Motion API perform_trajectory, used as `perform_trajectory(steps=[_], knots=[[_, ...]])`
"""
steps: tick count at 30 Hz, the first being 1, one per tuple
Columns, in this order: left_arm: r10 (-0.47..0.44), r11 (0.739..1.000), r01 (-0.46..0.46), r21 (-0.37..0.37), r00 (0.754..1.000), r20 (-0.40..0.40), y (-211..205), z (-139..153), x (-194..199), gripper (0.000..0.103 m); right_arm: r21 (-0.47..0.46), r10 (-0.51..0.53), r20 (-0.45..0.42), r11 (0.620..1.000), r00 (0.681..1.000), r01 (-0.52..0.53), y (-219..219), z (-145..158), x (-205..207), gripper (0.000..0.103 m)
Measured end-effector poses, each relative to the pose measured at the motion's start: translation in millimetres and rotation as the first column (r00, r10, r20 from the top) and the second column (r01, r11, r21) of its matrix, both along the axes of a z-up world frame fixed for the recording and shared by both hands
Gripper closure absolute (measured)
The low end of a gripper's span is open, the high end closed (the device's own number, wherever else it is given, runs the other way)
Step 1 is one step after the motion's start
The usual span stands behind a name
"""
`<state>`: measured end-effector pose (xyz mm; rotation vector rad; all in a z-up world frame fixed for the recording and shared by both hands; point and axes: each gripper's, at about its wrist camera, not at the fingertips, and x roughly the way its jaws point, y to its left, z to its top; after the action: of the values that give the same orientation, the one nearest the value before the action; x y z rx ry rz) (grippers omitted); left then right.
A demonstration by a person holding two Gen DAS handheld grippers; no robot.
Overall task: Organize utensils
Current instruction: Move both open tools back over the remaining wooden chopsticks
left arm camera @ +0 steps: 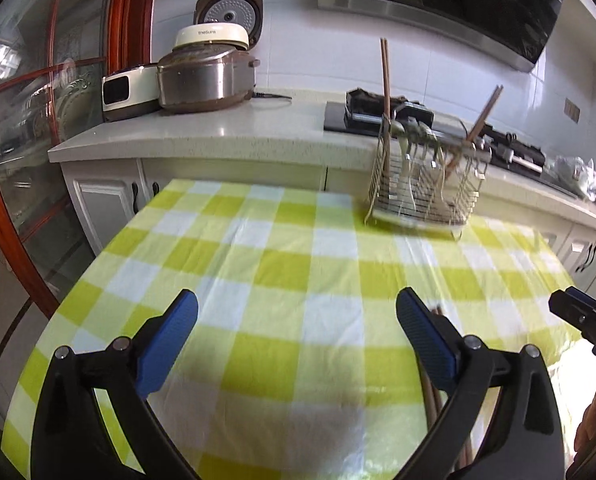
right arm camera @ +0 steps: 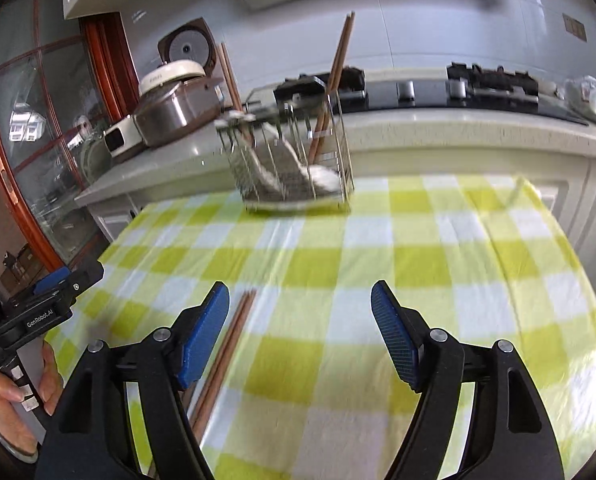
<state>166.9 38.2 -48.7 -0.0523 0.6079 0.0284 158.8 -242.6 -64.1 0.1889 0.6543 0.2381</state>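
- The wire rack (left arm camera: 426,184) stands on the far side of my table (left arm camera: 258,264), before the counter (left arm camera: 202,136).
- Chopsticks (left arm camera: 386,80) and spoons (left arm camera: 414,148) stand in the rack.
- A loose chopstick pair (right arm camera: 226,352) lies on the table between my two tongs, just beside my right tongs' left finger (right arm camera: 204,336).
- Rice cookers (left arm camera: 206,76) sit on the counter, left of the rack.

Setting: a home kitchen, and you are working at its table. Evidence before you: stone countertop (left arm camera: 202,136) over white cabinet doors (left arm camera: 102,208); rice cooker (left arm camera: 206,76) with lid raised; gas hob (right arm camera: 494,80) under a range hood (left arm camera: 438,4); white tiled wall (left arm camera: 298,52); wire utensil rack (right arm camera: 294,160) holding chopsticks and spoons; green-checked tablecloth (left arm camera: 282,280); red-framed glass door (left arm camera: 38,120).
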Motion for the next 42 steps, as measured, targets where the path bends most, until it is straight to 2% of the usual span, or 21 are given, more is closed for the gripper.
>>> perform_trajectory(steps=[3,7,12,20,32,42], knots=[[-0.016,0.999,0.016,0.031,1.000,-0.023,-3,-9,-8,0.007,0.014,-0.005,-0.037,1.000,0.999,0.005,3,-13,-7,0.033],[-0.034,0.996,0.038,0.076,0.998,-0.052,-7,-17,-12,0.007,-0.013,-0.009,-0.080,1.000,0.997,0.008,10,-24,-11,0.032],[-0.074,0.994,0.084,0.077,0.990,-0.116,-10,-31,-16,0.007,-0.058,0.005,-0.137,0.998,0.991,-0.013,24,-35,-12,0.032],[-0.092,0.990,0.107,0.095,0.985,-0.149,-13,-46,-21,0.007,-0.110,0.013,-0.183,0.993,0.983,-0.034,45,-48,-8,0.032],[-0.079,0.995,0.088,0.051,0.985,-0.156,-1,-50,-18,0.007,-0.123,0.006,-0.220,0.992,0.975,-0.034,58,-53,7,0.032],[-0.076,0.995,0.086,0.049,0.982,-0.172,0,-55,-15,0.007,-0.134,0.005,-0.246,0.990,0.969,-0.039,65,-57,14,0.032]])
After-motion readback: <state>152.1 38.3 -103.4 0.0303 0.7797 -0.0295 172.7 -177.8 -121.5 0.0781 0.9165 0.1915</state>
